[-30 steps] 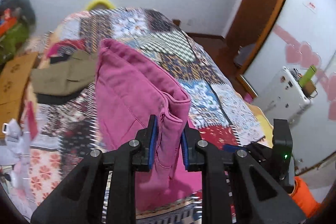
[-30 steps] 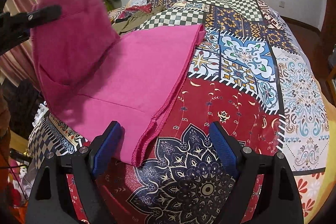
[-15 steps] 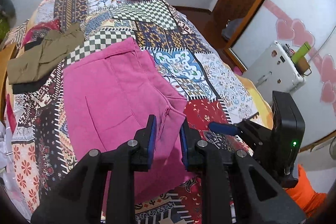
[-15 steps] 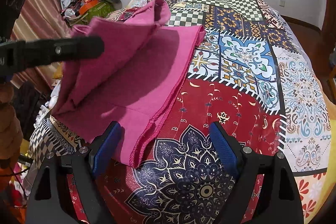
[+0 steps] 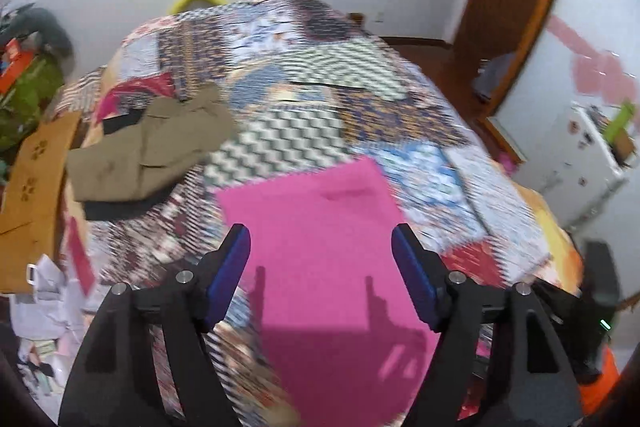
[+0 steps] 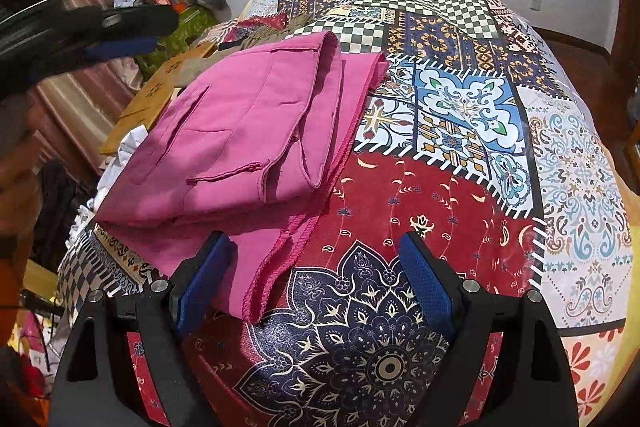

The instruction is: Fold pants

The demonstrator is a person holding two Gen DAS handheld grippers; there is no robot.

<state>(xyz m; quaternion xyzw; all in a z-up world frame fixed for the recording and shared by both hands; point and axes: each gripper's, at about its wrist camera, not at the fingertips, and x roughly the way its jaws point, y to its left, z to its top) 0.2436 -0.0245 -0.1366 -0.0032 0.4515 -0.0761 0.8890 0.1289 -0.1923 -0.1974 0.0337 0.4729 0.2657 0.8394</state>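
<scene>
The pink pants (image 6: 248, 131) lie folded over on themselves on the patchwork bedspread (image 6: 460, 155), upper layer resting on the lower. In the blurred left wrist view the pink pants (image 5: 320, 247) lie flat below my left gripper (image 5: 320, 267), which is open, empty and above them. My right gripper (image 6: 316, 279) is open and empty, hovering over the near hem of the pants and the red patch. The left gripper (image 6: 116, 31) also shows in the right wrist view at upper left, jaws apart, clear of the cloth.
Folded olive and black clothes (image 5: 148, 155) lie on the bed's far left. A cardboard sheet (image 5: 36, 195) and clutter sit left of the bed. A white appliance (image 5: 588, 155) and a wooden door frame (image 5: 516, 7) stand to the right.
My left gripper laid the lifted pink layer down over the lower one, opened and let go, then pulled up and back. The right gripper stayed open and still.
</scene>
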